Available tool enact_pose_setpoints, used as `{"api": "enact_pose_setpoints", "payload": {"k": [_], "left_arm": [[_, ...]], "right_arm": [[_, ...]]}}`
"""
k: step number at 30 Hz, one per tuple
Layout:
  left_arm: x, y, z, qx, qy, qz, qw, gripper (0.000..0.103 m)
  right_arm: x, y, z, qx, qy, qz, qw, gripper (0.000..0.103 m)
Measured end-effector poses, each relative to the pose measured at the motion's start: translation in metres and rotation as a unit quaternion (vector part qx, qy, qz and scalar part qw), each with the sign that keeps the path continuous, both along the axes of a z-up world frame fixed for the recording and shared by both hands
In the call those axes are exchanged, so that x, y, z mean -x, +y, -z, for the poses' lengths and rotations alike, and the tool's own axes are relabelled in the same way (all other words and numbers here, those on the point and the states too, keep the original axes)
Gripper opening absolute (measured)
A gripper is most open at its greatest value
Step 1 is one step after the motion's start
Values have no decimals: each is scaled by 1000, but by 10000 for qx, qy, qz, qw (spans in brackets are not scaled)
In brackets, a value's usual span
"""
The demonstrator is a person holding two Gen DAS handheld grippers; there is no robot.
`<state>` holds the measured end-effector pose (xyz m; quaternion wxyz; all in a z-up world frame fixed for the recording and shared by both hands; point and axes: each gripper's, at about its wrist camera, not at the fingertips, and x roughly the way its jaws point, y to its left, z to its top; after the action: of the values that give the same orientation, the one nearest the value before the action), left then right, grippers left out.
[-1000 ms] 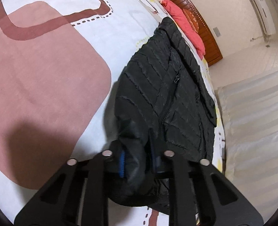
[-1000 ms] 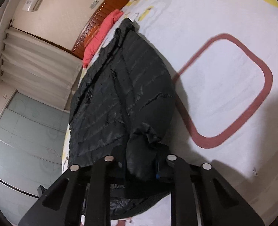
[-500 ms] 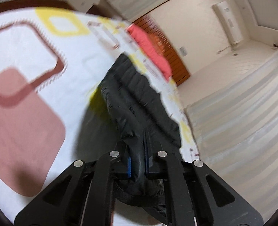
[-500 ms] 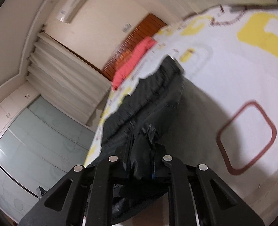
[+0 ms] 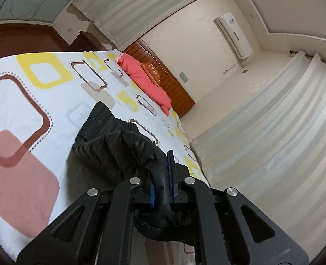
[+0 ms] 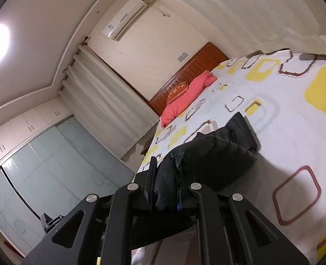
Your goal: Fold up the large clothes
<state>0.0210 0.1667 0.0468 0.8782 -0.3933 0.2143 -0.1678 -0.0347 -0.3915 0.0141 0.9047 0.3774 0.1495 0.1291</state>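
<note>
**Me:** Left wrist view: my left gripper (image 5: pixel 161 195) is clamped tight on a roll of the black puffer jacket (image 5: pixel 110 141); my right gripper (image 6: pixel 164 195) pinches the other corner the same way.

**Partner:** And the rest of it?

**Me:** It trails onto the patterned bedsheet (image 5: pixel 52 101), short of the red pillow (image 5: pixel 145 84). I'd carry both corners level toward the far hem, then lower together.
</note>
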Motion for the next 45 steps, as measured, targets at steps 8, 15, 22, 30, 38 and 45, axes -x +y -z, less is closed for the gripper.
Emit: {"api": "enact_pose_setpoints", "payload": {"k": [8,15,22,30,38,45], "left_arm": [[-106,-10,-4,-232,172,-91,9995,8],[-221,-33,11,-747,503,-230,9957,8],[-323,-48,65,-1179,1064,-398,9865,8],[-396,-65,129,-1774,1552,-439,9708,8],[-418,-65,155,-1992,1858,-395,9614,9],[-396,-42,122,-1242,1612,-402,9782,77]], "right_arm": [[-108,-8,-5,108,34,-67,9999,14],[-230,-21,20,117,521,-82,9985,14],[-321,-10,64,163,1342,5,9908,14],[-393,-4,125,398,2091,51,9771,14],[-403,1,142,525,2276,-4,9723,22],[-383,-6,108,232,1913,46,9812,75]]}}
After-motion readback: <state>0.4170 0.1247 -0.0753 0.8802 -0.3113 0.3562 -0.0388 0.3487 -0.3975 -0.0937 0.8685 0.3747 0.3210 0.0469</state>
